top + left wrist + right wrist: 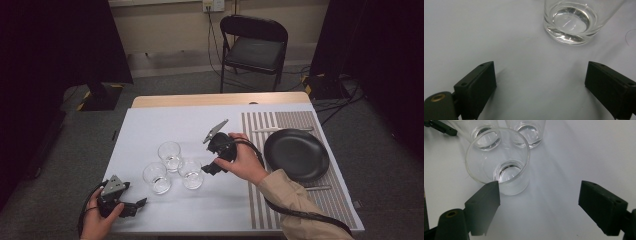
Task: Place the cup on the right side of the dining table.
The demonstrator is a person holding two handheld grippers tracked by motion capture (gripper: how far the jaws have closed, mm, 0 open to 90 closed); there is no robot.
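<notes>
Three clear empty glasses stand close together on the white table: one at the back, one front left, one front right. My right gripper is just right of the front right glass. In the right gripper view it is open, and that glass stands off its left jaw, not between the jaws. My left gripper lies low near the table's front edge, below the front left glass. In the left gripper view it is open, with that glass ahead.
A black plate sits on a striped placemat at the right, with a white utensil behind it and another in front. A black folding chair stands beyond the table.
</notes>
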